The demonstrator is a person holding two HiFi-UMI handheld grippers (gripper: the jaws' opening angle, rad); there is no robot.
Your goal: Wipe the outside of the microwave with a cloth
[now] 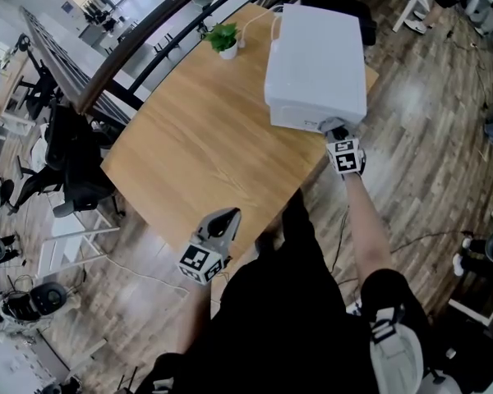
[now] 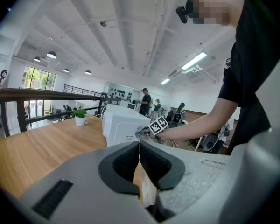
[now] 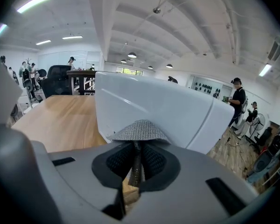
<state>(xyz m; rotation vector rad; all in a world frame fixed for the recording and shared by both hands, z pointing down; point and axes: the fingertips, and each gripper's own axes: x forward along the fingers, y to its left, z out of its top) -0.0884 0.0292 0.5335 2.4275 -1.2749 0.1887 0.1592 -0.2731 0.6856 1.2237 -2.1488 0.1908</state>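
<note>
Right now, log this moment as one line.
right gripper: shut on cloth | cloth: against microwave | left gripper: shut, empty, by table edge

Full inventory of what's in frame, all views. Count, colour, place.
microwave: 1, white, far right corner of the table
cloth: 1, grey, in the right gripper's jaws, at the microwave's near face
potted plant: 1, green in a white pot, table's far edge, left of the microwave
table: 1, light wood, centre
office chairs: several, black, on the floor around the table
railing: 1, dark, beyond the table
bystanders: several, in the background
left gripper: 1, grey, jaws together, empty, at the table's near edge
right gripper: 1, grey, shut on the cloth
</note>
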